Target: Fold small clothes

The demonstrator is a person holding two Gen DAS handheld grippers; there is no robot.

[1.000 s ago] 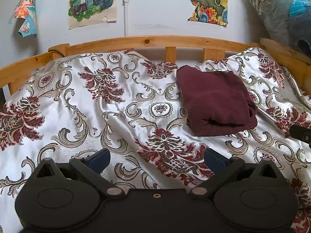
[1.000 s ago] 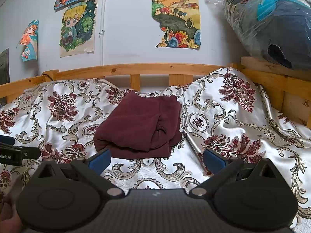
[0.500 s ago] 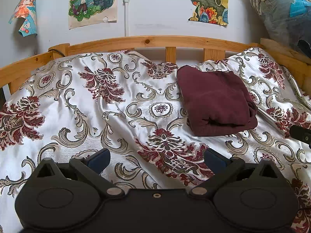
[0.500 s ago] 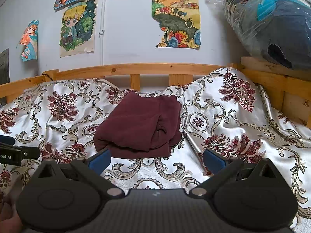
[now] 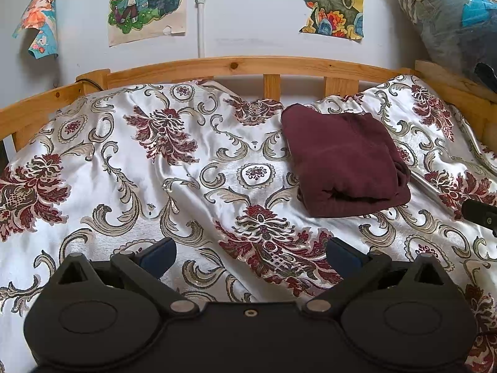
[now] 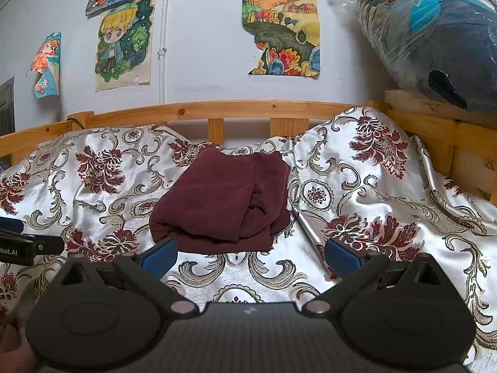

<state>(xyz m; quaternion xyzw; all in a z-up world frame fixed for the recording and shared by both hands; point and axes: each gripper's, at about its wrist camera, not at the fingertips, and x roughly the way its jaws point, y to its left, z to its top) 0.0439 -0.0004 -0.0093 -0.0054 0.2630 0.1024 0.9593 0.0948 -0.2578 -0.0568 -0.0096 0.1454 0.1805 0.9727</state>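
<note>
A dark maroon garment (image 5: 344,158) lies folded into a thick rectangle on the floral satin bedspread (image 5: 130,186), toward the back right in the left wrist view. In the right wrist view the same garment (image 6: 223,199) sits straight ahead, just beyond the fingertips. My left gripper (image 5: 250,253) is open over bare bedspread, well short and left of the garment. My right gripper (image 6: 250,253) is open too, with nothing between its blue pads. Each gripper's tip shows at the edge of the other's view.
A wooden bed rail (image 5: 236,65) runs along the back and both sides. Drawings hang on the wall (image 6: 202,46) behind. A large plastic-wrapped bundle (image 6: 435,37) sits on the right rail. The bedspread bunches up high at the right (image 6: 372,155). A person's hand shows at the bottom left (image 6: 12,351).
</note>
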